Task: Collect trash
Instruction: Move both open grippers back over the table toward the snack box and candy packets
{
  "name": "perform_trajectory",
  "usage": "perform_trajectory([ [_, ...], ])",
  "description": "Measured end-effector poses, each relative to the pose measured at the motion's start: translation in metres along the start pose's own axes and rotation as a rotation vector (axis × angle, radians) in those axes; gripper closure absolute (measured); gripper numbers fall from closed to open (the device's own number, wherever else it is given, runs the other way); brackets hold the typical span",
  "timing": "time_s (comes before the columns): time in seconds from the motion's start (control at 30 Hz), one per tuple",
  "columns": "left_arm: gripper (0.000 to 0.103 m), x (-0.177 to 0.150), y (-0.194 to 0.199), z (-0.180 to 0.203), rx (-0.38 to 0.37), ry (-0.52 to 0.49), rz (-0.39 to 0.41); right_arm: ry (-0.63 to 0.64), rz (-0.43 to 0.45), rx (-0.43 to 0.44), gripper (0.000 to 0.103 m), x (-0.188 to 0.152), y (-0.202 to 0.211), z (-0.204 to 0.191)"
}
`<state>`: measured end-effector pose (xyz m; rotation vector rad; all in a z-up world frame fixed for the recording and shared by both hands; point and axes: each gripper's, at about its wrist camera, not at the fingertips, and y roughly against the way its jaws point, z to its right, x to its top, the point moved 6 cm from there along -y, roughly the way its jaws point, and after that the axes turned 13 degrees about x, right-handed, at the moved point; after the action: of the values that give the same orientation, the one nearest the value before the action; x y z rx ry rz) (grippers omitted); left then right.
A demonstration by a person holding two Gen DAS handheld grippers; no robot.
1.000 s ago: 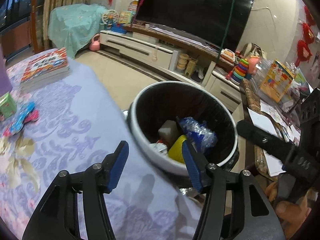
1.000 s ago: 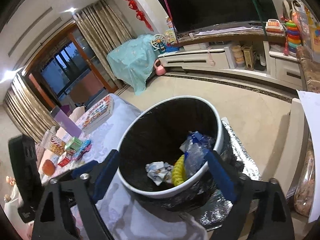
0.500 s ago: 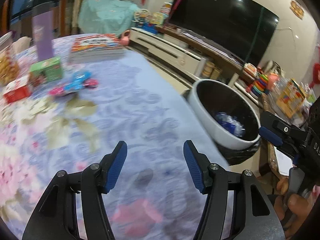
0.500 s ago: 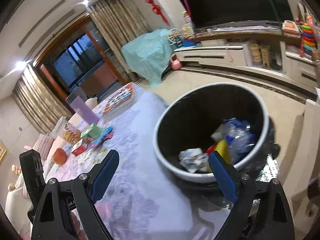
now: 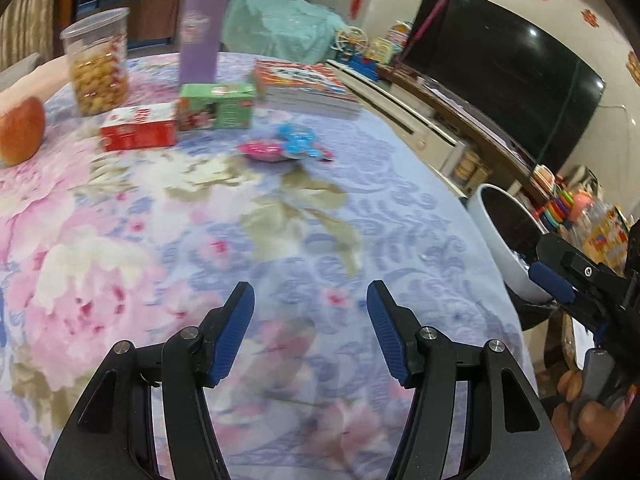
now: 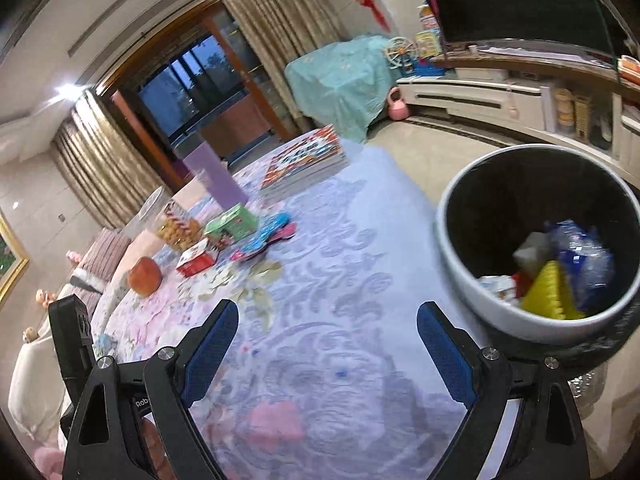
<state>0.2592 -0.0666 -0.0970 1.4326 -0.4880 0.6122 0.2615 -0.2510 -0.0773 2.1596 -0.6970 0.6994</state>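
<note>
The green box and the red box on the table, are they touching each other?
Cannot tell. In the left wrist view the green box overlaps the red box with no visible gap; both views are blurred there.

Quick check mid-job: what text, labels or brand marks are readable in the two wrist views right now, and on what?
"Rob", cut off: white letters on the right gripper body.
Red carton: print blurred, unreadable.
Green carton: print blurred, unreadable.
Purple box: label blurred, unreadable.
Books: cover print too blurred to read.
Wrappers: no legible text.
Left gripper: no markings visible.
</note>
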Motion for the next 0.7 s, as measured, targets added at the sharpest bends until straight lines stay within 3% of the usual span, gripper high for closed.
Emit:
perform_trajectory([
  [0.7,0.042,0.013,-0.013,-0.09,0.1,0.074,-0.011,0.014,-0.064,0.044,0.01,-0.009,-0.059,-0.031],
])
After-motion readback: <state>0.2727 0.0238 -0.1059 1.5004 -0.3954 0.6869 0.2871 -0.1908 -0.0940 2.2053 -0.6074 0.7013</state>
